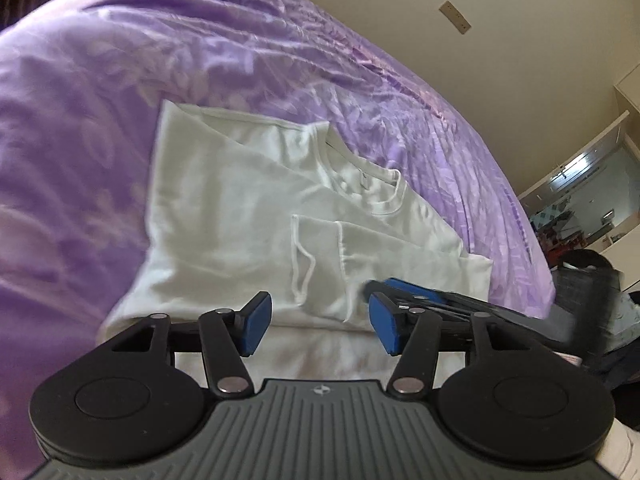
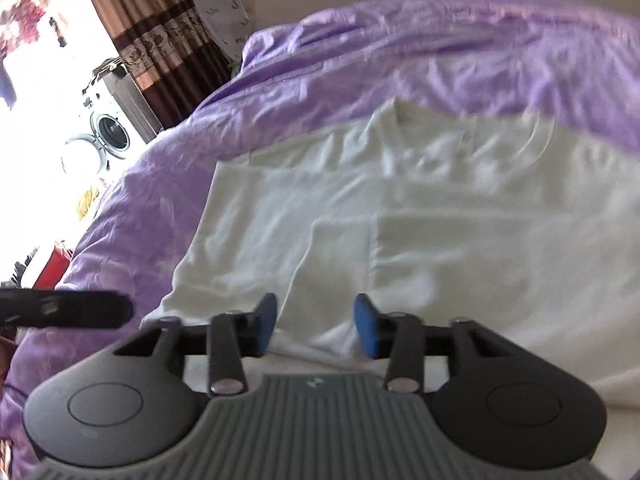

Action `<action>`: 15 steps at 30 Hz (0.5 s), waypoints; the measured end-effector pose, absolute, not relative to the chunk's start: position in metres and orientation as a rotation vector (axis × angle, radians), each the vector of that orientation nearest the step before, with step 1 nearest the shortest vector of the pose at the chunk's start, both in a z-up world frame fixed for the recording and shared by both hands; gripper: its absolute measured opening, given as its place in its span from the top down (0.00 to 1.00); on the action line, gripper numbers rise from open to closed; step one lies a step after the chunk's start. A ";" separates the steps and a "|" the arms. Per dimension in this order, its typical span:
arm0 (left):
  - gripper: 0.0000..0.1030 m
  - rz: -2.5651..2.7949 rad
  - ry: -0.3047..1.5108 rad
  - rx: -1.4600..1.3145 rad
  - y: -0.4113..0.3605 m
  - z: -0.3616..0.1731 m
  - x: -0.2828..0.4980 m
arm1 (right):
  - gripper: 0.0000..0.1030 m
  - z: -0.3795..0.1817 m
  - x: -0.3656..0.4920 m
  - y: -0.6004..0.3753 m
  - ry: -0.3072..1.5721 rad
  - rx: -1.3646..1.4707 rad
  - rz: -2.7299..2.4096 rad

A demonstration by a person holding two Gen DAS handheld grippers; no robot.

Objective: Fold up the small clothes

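A white T-shirt (image 1: 248, 216) lies on the purple bedspread (image 1: 80, 120), both sleeves folded in over its body and the collar at the far end. My left gripper (image 1: 316, 326) is open and empty, just above the shirt's near hem. The right gripper shows beyond it in the left wrist view (image 1: 404, 292), low over the shirt's right part. In the right wrist view the same shirt (image 2: 400, 216) fills the middle. My right gripper (image 2: 316, 326) is open and empty over the near hem. The left gripper's dark fingers (image 2: 72, 314) show at the left edge.
The purple bedspread (image 2: 360, 60) lies wrinkled all around the shirt. A washing machine (image 2: 104, 132) and brown curtains (image 2: 160, 40) stand beyond the bed's left side. Dark clutter (image 1: 588, 280) lies off the bed's right edge, near a doorway (image 1: 580, 184).
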State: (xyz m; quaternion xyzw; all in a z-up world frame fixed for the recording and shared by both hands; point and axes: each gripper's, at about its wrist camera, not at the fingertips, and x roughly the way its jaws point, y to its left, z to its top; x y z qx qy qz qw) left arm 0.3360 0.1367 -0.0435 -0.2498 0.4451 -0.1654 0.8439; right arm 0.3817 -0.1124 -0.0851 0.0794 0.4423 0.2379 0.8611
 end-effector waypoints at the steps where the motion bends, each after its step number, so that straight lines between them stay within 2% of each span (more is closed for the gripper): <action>1: 0.36 -0.349 0.947 -0.533 0.132 -0.047 0.341 | 0.60 -0.080 0.382 -0.122 0.920 0.163 0.500; 5: 0.35 -0.334 0.994 -0.517 0.111 -0.068 0.364 | 0.60 -0.059 0.381 -0.168 0.909 0.109 0.417; 12: 0.32 -0.336 1.033 -0.539 0.097 -0.105 0.394 | 0.60 -0.057 0.366 -0.289 0.895 0.104 0.225; 13: 0.34 -0.340 1.039 -0.535 0.093 -0.109 0.396 | 0.60 -0.059 0.363 -0.304 0.897 0.111 0.208; 14: 0.45 -0.338 1.039 -0.521 0.089 -0.111 0.398 | 0.60 -0.061 0.357 -0.321 0.900 0.118 0.195; 15: 0.52 -0.329 1.038 -0.496 0.085 -0.112 0.399 | 0.59 -0.063 0.352 -0.336 0.902 0.123 0.181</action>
